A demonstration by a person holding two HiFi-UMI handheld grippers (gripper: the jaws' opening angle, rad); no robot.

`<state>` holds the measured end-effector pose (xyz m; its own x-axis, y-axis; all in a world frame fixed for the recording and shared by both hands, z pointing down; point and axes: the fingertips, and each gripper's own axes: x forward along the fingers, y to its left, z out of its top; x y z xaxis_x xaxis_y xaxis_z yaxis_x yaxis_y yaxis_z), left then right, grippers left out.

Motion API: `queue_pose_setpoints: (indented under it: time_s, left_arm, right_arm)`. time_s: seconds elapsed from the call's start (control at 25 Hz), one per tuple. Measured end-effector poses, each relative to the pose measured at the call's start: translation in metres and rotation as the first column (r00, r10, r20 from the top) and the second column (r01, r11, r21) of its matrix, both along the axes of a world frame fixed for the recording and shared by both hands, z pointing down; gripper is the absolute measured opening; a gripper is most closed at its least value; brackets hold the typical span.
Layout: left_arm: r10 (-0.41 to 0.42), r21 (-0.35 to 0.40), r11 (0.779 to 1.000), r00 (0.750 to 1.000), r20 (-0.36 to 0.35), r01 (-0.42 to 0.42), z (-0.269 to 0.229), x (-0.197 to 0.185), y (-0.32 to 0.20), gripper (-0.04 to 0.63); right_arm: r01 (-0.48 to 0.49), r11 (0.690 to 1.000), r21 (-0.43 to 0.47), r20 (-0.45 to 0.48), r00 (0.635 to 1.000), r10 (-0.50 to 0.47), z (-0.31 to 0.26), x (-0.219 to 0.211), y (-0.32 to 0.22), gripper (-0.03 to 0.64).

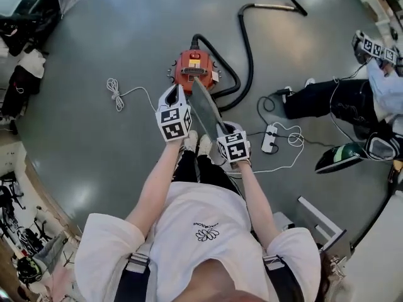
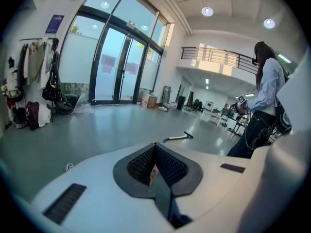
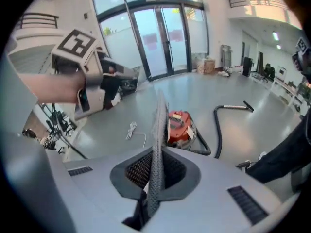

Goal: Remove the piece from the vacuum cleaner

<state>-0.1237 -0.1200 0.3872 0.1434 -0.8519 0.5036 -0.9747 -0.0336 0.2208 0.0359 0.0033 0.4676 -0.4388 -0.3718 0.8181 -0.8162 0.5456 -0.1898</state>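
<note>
Pinching grey piece (image 3: pixel 158 140), right claw (image 3: pixel 155 174); piece out of vacuum cleaner (image 1: pixel 194 65).

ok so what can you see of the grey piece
The piece is a long, thin, flat grey panel with a woven, mesh-like surface. It is lifted off the floor and tilted, its far end over the red vacuum; whether they touch is unclear. The right gripper clamps its near end edge-on. The left gripper is beside it.
</note>
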Motion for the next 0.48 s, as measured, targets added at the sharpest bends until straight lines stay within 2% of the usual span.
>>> queue_pose_setpoints:
  time_s: [0.16, 0.28, 0.36, 0.48]
  left_arm:
    - [0.048, 0.091, 0.995, 0.998, -0.046, -0.043, -0.070, 0.004, 0.000, 0.005]
    - [0.071, 0.168, 0.984, 0.994, -0.085, -0.056, -0.109, 0.005, 0.002, 0.005]
    - [0.081, 0.247, 0.967, 0.993, -0.091, -0.056, -0.141, -0.001, -0.003, 0.005]
    - [0.091, 0.376, 0.925, 0.992, -0.085, -0.053, -0.205, -0.008, -0.006, 0.005]
  right_arm:
    - [-0.080, 0.982, 0.174, 0.077, 0.995, 0.067, -0.091, -0.013, -0.049, 0.023]
    - [-0.081, 0.944, 0.319, 0.090, 0.994, 0.055, -0.149, -0.024, -0.074, 0.023]
    - [-0.070, 0.907, 0.416, 0.095, 0.995, 0.033, -0.186, -0.036, -0.089, 0.023]
    - [-0.112, 0.844, 0.525, 0.155, 0.987, 0.034, -0.251, -0.040, -0.101, 0.023]
